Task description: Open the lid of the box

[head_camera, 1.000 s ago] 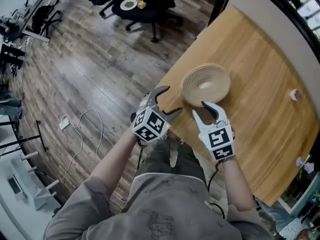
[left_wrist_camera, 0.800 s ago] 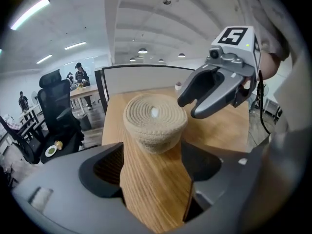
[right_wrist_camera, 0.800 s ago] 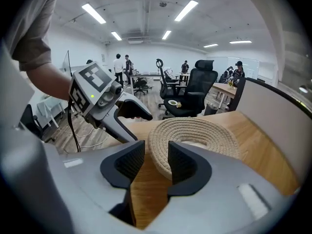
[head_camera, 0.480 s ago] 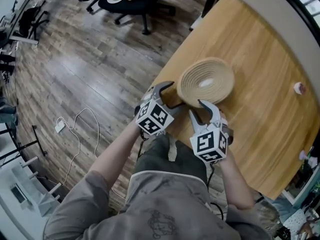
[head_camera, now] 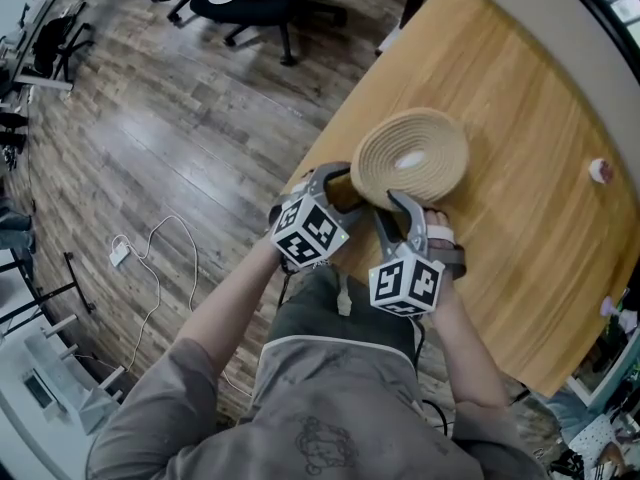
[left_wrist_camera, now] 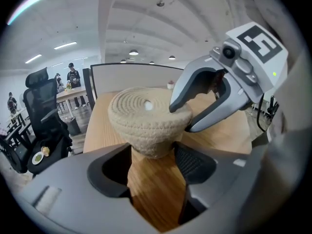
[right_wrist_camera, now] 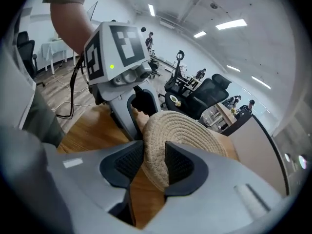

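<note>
A round woven box [head_camera: 410,158] sat near the edge of a wooden table [head_camera: 520,118], its lid [right_wrist_camera: 187,130] still on. A person held a gripper in each hand at the side of the box nearest them.

A second before, both grippers had hovered short of the box; now both had come down onto it. The left gripper [left_wrist_camera: 152,160] had just been closing, and its jaws appeared to press on the narrow base of the box from either side. The right gripper [right_wrist_camera: 155,162] had just been opening; its jaws stood apart with the lid's rim between them, one above and one below, not yet clamped.

This looked like the set-up for the lift: the base steadied, the lid about to be pinched.

No brand, label or readable writing showed. The marker cubes [head_camera: 305,233] on the grippers carried only black-and-white square patterns.
</note>
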Demonstrator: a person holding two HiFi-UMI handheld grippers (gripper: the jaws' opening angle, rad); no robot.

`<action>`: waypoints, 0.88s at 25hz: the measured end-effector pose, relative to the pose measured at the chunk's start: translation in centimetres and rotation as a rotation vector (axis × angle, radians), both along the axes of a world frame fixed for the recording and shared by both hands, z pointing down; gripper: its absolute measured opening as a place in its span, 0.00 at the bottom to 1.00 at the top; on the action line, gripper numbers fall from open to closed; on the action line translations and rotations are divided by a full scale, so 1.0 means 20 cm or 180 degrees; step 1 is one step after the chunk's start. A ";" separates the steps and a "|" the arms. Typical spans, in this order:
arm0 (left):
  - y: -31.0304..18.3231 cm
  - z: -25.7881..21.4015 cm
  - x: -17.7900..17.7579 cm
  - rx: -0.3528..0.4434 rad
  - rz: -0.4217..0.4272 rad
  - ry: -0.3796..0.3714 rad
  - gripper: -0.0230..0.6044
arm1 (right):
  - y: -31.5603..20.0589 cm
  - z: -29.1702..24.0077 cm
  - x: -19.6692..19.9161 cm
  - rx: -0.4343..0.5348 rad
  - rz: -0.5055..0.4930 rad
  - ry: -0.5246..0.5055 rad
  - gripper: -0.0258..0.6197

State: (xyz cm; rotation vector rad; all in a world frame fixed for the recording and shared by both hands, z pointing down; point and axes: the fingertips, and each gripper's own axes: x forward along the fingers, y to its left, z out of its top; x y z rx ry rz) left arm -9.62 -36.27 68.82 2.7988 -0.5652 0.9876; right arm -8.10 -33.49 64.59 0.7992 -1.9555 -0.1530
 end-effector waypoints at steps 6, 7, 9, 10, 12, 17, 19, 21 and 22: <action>0.01 0.00 0.01 -0.0017 -0.0037 -0.0065 0.47 | 0.01 -0.03 0.01 -0.0037 -0.0137 -0.0051 0.22; 0.00 -0.01 0.01 -0.0010 -0.0033 -0.0070 0.47 | 0.01 -0.04 0.01 -0.0043 -0.0146 -0.0081 0.21; 0.00 -0.02 0.02 -0.0007 -0.0023 -0.0057 0.47 | 0.02 -0.06 0.03 -0.0088 -0.0143 -0.0154 0.21; 0.01 -0.02 0.02 -0.0023 -0.0027 -0.0052 0.47 | 0.02 -0.07 0.03 -0.0110 -0.0142 -0.0197 0.21; 0.02 0.00 0.02 -0.0077 -0.0055 -0.0091 0.47 | 0.03 -0.11 0.03 -0.0128 -0.0126 -0.0356 0.21; 0.00 0.01 0.00 -0.0140 -0.0119 -0.0112 0.46 | -0.05 -0.29 0.04 -0.0126 0.0060 -0.0891 0.19; 0.00 0.00 0.00 -0.0151 -0.0135 -0.0150 0.45 | -0.08 -0.39 0.07 -0.0083 0.0200 -0.1101 0.19; 0.01 -0.01 -0.01 -0.0187 -0.0146 -0.0214 0.44 | -0.12 -0.50 0.11 0.0032 0.0389 -0.1340 0.18; 0.01 -0.02 -0.02 -0.0222 -0.0160 -0.0246 0.44 | -0.15 -0.56 0.14 0.0105 0.0488 -0.1470 0.17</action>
